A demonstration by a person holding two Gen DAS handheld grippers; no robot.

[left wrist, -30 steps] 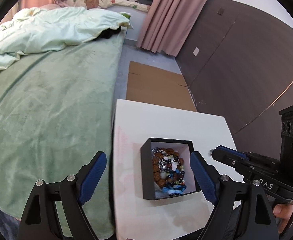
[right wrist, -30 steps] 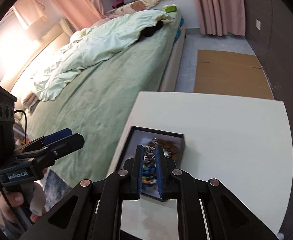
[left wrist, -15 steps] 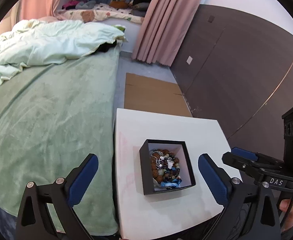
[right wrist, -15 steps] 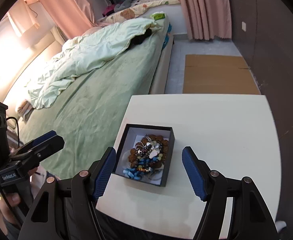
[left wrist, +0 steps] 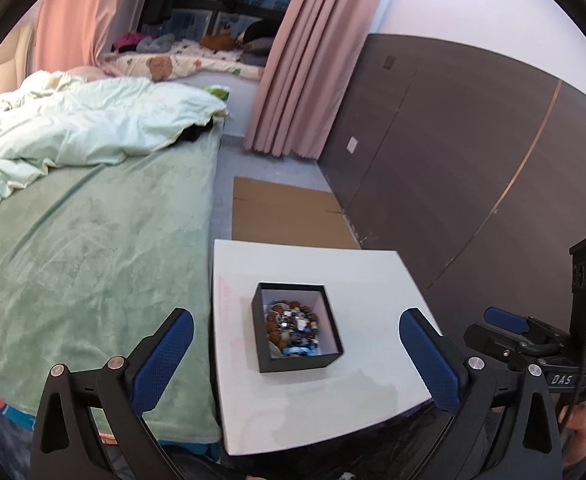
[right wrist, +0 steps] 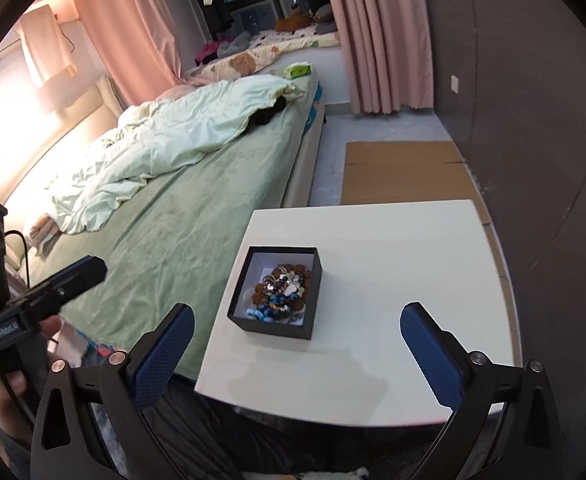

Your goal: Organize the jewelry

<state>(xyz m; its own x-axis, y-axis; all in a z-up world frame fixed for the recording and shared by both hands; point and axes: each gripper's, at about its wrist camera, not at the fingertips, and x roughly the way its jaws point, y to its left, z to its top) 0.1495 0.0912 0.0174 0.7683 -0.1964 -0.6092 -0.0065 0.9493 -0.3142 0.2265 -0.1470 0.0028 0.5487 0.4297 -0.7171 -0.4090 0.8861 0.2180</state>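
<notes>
**Now both your grippers hang wide and empty, with the jewelry in its box**

Now your left gripper (left wrist: 295, 348) is spread wide, its blue pads (left wrist: 161, 364) far apart with nothing pressed between them; its jaws have just been opening. Your right gripper (right wrist: 297, 344) is the same: its jaws have just swung apart to full width, and its blue pads (right wrist: 433, 356) grip nothing. In both wrist views the fingers frame the box from above without touching it.

The black box (left wrist: 297, 361) sits open on the white table (left wrist: 373, 280), nearer the edge that runs along the bed. The jewelry (left wrist: 293, 330) lies heaped inside it on the white lining: brown bead bracelets, something silvery, and blue beads at the near end. From the right wrist view the same box (right wrist: 277, 326) and jewelry (right wrist: 281, 292) show clearly, and no piece lies on the tabletop outside it.

You can see your right gripper's body at the right edge of the left view (left wrist: 509, 322), held off the table's side, and your left gripper at the left edge of the right view (right wrist: 65, 280), over the green bed cover (right wrist: 165, 240). Flattened cardboard (right wrist: 405, 172) lies on the floor beyond the table.
</notes>
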